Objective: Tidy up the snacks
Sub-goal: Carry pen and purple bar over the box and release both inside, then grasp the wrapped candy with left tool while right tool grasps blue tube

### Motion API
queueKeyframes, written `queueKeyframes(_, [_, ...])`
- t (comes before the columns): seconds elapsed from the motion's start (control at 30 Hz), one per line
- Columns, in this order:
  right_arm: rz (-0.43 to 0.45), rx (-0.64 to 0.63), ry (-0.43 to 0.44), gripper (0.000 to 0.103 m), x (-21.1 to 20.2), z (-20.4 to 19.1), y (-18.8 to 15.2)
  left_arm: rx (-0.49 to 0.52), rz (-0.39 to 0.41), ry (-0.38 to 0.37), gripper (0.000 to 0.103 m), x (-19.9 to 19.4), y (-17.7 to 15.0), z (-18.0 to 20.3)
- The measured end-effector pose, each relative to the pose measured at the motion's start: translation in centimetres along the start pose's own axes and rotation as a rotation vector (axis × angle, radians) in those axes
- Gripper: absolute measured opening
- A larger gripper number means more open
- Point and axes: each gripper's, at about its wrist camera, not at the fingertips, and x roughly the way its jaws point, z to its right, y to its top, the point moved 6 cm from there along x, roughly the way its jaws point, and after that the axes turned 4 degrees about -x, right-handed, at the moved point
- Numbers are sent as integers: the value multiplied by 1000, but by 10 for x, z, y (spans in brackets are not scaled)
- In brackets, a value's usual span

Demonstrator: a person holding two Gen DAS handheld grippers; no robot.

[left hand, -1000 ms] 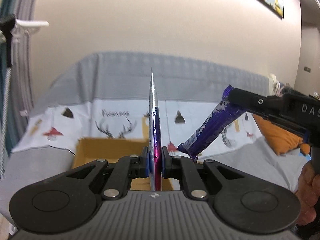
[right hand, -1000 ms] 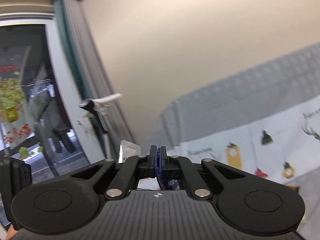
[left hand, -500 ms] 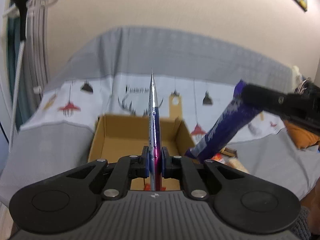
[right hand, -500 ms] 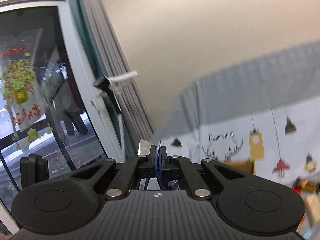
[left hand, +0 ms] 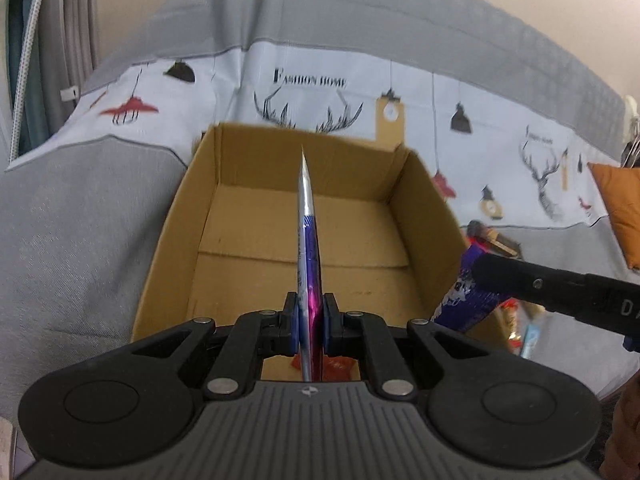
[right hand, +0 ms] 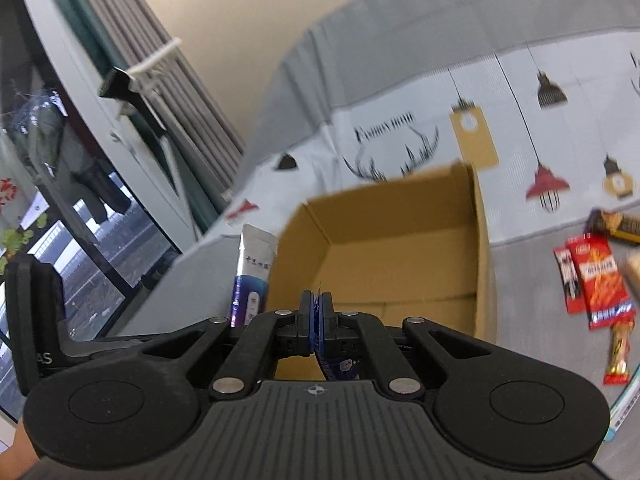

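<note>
An open cardboard box sits on a grey sofa; it also shows in the right wrist view. My left gripper is shut on a silver, blue and pink snack packet, held edge-on above the box's near side. The same packet shows at the left in the right wrist view. My right gripper is shut on a purple snack wrapper, beside the box's right wall. A red wrapper lies in the box under my left gripper.
Several loose snacks lie on the sofa right of the box, including red packets and a dark bar. An orange cushion is at far right. A curtain and window are at left.
Both grippers have tilted down and moved toward the box, still holding their snacks. The box now fills the middle of both views.
</note>
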Motion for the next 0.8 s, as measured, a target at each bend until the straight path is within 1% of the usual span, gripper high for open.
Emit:
queueKeyframes(0.1, [-46,15,-9,2,19,8,-7,-14,-35,31,11,15,-5,-9])
queueKeyframes(0.17, [-62,30,-9,2,28,11,-9,-26,-48,40,11,19,-6,-14])
queueKeyframes(0.2, [-62,30,-13,6,30,12,-7,-34,-44,49,13,17,-4,-16])
queueKeyframes(0.23, [-57,27,-20,7,30,13,-6,-41,-39,58,18,15,-2,-17])
queueKeyframes(0.27, [-48,24,-30,23,28,14,-5,-50,-38,62,48,11,0,-16])
queueKeyframes(0.3, [-39,21,-37,64,24,16,-4,-59,-29,63,83,6,2,-14])
queueKeyframes(0.33, [-25,20,-54,82,18,20,-4,-64,1,60,94,-2,5,-9])
queueKeyframes(0.37, [2,17,-61,96,10,24,-4,-56,46,52,99,-13,7,-1])
queueKeyframes(0.4, [39,11,-66,95,-1,29,-6,-30,75,40,99,-20,9,10])
queueKeyframes(0.43, [64,6,-74,95,-12,35,-8,-1,86,26,99,-26,9,21])
queueKeyframes(0.5, [84,4,-115,95,-32,52,-16,60,96,-18,99,-33,7,52])
queueKeyframes(0.57, [93,24,-180,95,-52,75,-29,122,97,-66,99,-33,1,86])
queueKeyframes(0.7, [88,62,-300,95,-96,129,-47,257,78,-119,98,-16,-21,159])
queueKeyframes(0.73, [82,75,-329,95,-107,144,-51,276,69,-133,96,-11,-27,175])
queueKeyframes(0.8, [83,118,-371,95,-130,174,-59,288,34,-170,87,3,-41,203])
